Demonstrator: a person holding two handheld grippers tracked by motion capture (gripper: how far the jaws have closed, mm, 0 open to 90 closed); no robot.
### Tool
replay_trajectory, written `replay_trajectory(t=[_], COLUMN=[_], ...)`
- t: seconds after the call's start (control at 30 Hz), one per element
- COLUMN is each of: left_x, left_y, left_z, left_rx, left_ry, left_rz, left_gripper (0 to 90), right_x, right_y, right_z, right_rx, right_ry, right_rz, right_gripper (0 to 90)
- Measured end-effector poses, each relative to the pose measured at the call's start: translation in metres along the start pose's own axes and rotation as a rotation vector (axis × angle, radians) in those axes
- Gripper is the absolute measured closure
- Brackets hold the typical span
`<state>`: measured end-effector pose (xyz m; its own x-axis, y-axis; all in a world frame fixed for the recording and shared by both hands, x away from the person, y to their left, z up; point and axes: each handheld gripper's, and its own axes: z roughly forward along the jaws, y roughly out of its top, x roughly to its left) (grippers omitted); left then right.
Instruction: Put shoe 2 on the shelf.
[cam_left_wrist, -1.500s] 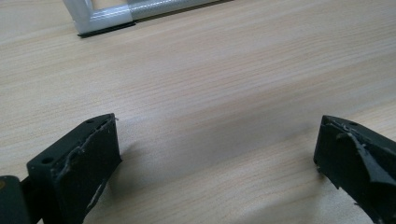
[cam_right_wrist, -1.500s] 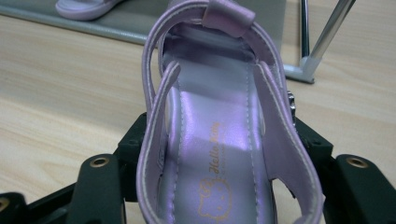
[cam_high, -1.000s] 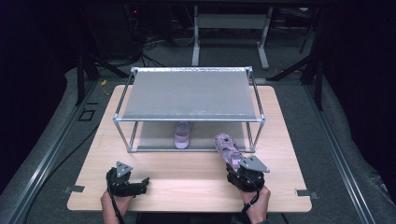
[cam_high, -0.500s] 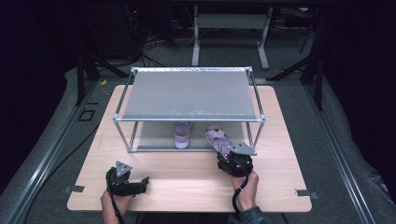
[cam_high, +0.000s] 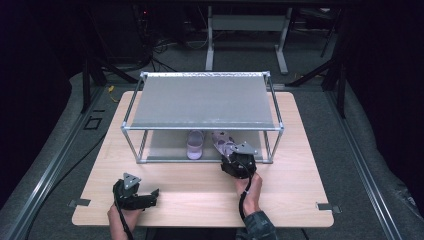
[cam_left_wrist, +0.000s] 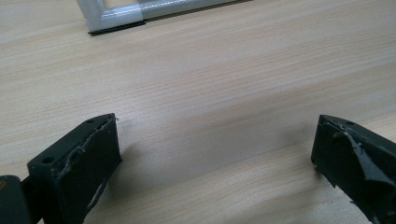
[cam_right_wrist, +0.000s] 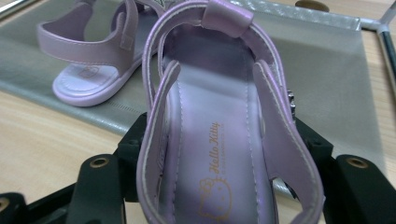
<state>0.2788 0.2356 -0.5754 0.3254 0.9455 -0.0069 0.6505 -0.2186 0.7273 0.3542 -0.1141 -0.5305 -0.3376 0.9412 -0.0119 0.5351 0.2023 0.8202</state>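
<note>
A small lilac sandal (cam_high: 223, 143) (cam_right_wrist: 219, 121) is clamped by its heel between the jaws of my right gripper (cam_high: 238, 161), toe pointing under the metal rack (cam_high: 202, 100). Its mate, a second lilac sandal (cam_high: 195, 145) (cam_right_wrist: 91, 60), lies on the rack's lower grey shelf (cam_right_wrist: 327, 74), just left of the held one. My left gripper (cam_high: 134, 192) (cam_left_wrist: 215, 158) rests low over bare wood near the table's front left, jaws wide apart with nothing between them.
The rack's silver frame stands mid-table; one of its foot corners (cam_left_wrist: 112, 18) is ahead of the left gripper. The wooden tabletop (cam_high: 300, 175) has free room along the front and right. Dark floor and a stand (cam_high: 245, 30) lie beyond.
My right gripper has carried the sandal forward and leftwards, from the table's front right in under the rack's front edge beside the other sandal. The left gripper has stayed put.
</note>
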Motion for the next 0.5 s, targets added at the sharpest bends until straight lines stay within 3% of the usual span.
replay_trajectory(t=[0.37,0.5], left_x=[0.000,0.000], left_y=[-0.001,-0.001], left_z=[0.000,0.000], left_rx=[-0.002,-0.003], left_ry=[0.005,0.007], left_rz=[-0.006,-0.008], left_gripper=[1.1,1.2], right_x=[0.012,0.015], right_y=[0.006,0.006], right_z=[0.031,0.039], right_rx=[0.020,0.033], right_ry=[-0.030,-0.063], right_rz=[0.027,0.030], right_gripper=[37.5,37.5])
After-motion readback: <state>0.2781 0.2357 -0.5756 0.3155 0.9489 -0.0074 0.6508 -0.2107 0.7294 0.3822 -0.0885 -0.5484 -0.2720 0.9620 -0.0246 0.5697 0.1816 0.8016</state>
